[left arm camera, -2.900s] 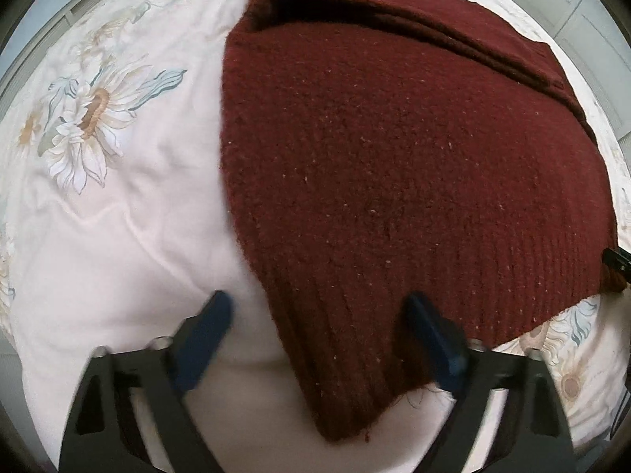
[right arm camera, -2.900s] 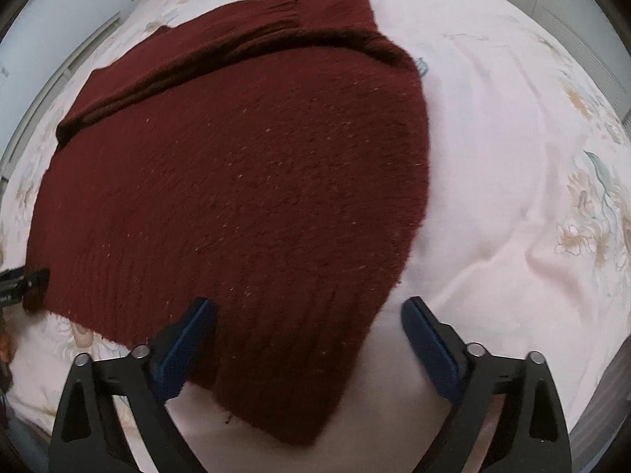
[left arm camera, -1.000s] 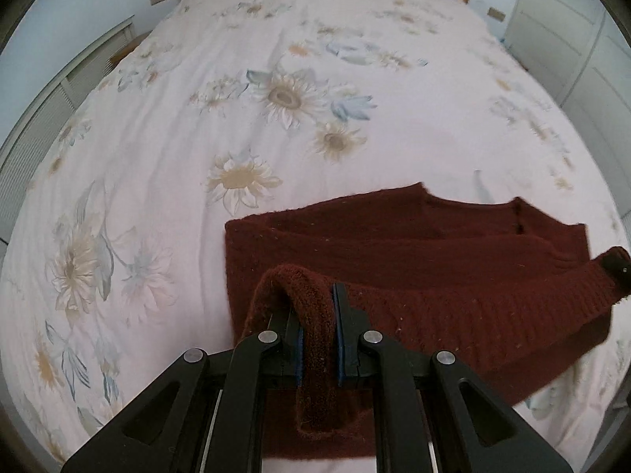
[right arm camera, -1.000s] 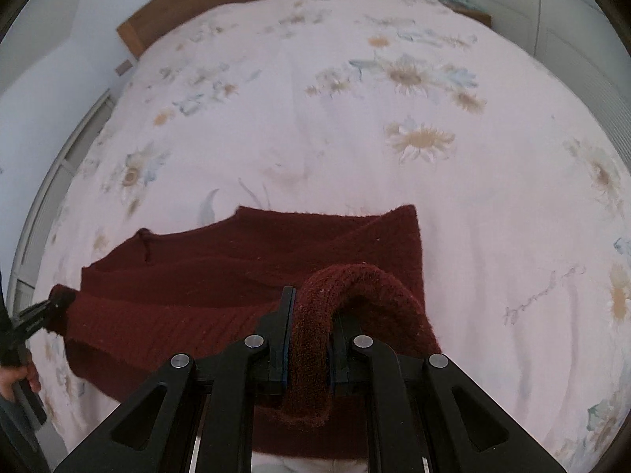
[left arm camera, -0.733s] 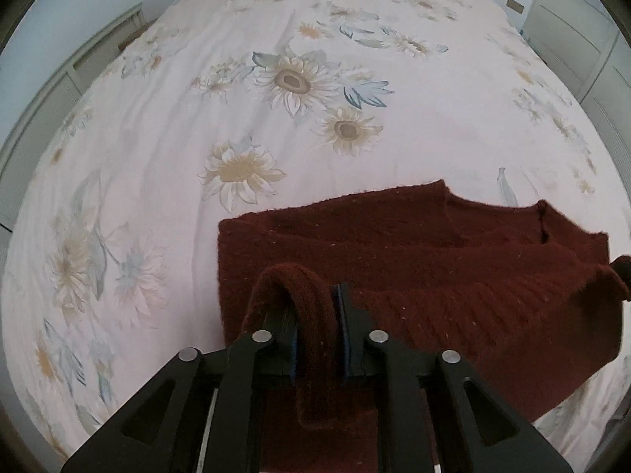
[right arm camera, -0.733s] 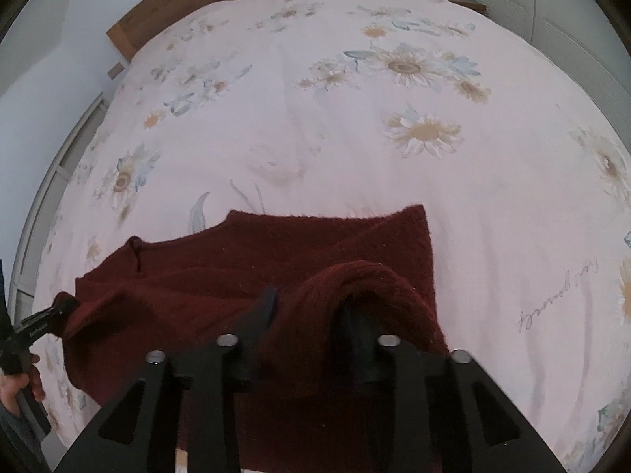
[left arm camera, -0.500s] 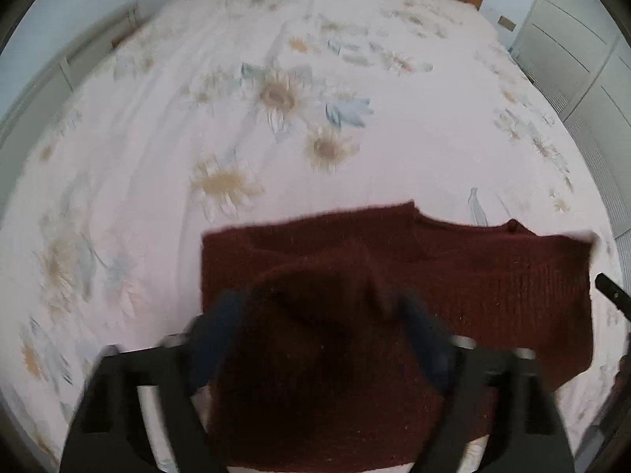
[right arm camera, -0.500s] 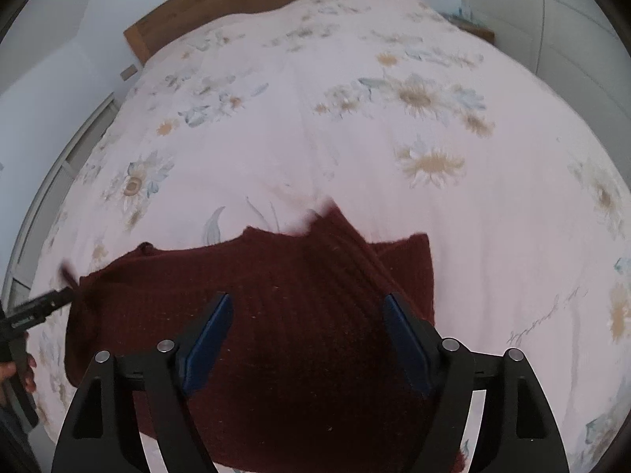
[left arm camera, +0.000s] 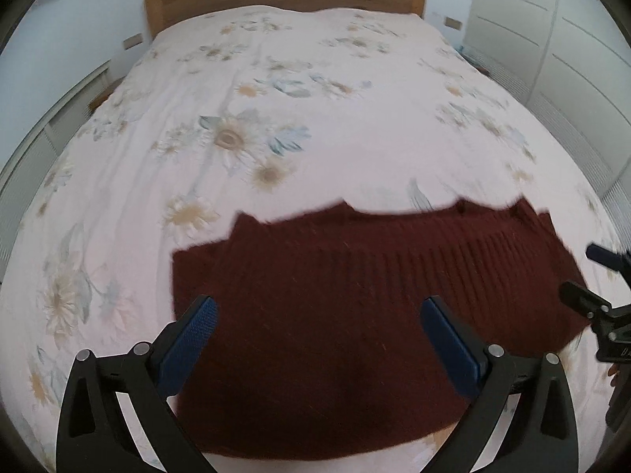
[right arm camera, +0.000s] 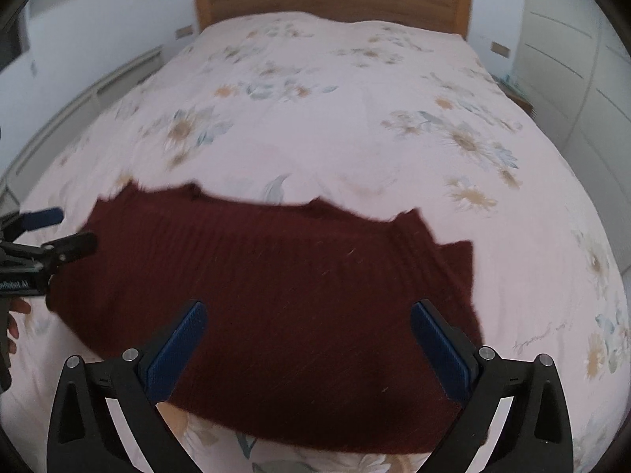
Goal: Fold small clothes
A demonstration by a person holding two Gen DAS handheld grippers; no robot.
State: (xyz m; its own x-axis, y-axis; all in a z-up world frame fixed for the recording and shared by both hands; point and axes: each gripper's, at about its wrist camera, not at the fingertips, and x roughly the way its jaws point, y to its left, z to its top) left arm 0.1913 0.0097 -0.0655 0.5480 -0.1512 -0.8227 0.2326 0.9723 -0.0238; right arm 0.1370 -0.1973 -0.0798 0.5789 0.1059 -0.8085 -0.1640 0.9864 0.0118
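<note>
Hem just dropped, fold laid over.
Both claws, left claw [left arm camera: 315, 339] and right claw [right arm camera: 305, 341], newly spread wide, gripping nothing; sweater [left arm camera: 355, 307] lying doubled on bed [left arm camera: 315, 79], directly beneath and ahead of each claw.

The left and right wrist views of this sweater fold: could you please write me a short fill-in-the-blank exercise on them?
1. The dark red sweater lies on a bedspread printed with ____.
2. The left gripper has just been opening and now its jaws are ____, with nothing pinched between them.
3. The right gripper has its jaws ____ too, pads clear of the sweater.
4. The headboard at the far end of the bed is made of ____.

Missing words: flowers; open; open; wood
</note>
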